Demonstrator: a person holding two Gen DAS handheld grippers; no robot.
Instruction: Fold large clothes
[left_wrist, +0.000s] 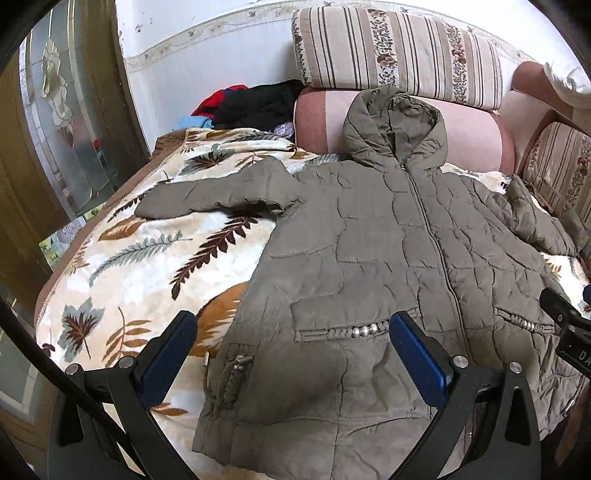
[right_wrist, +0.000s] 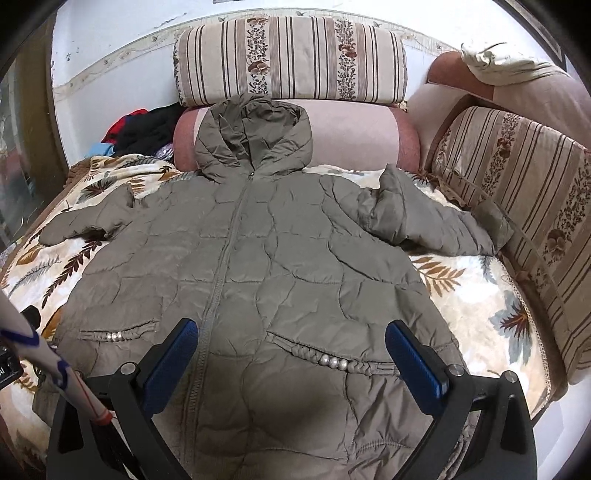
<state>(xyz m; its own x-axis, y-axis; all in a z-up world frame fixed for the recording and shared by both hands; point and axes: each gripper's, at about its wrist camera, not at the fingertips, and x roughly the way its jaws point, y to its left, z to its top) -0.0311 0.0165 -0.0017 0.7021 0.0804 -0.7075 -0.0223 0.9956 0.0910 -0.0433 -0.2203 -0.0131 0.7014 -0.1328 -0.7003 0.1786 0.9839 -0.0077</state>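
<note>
An olive quilted hooded jacket (left_wrist: 388, 251) lies front up and zipped on a leaf-print blanket (left_wrist: 140, 258), hood propped against a pink bolster, both sleeves spread outward. It also shows in the right wrist view (right_wrist: 266, 266). My left gripper (left_wrist: 291, 332) is open and empty, hovering over the jacket's lower left pocket area. My right gripper (right_wrist: 291, 339) is open and empty, hovering over the lower right pocket with the pearl trim. The right gripper's body shows at the right edge of the left wrist view (left_wrist: 569, 325).
A striped floral cushion (right_wrist: 291, 59) sits on a pink bolster (right_wrist: 354, 133) at the back. Another striped cushion (right_wrist: 517, 192) lines the right side. A pile of dark, red and blue clothes (left_wrist: 251, 103) lies at the back left. A glass-panelled door (left_wrist: 62, 129) stands left.
</note>
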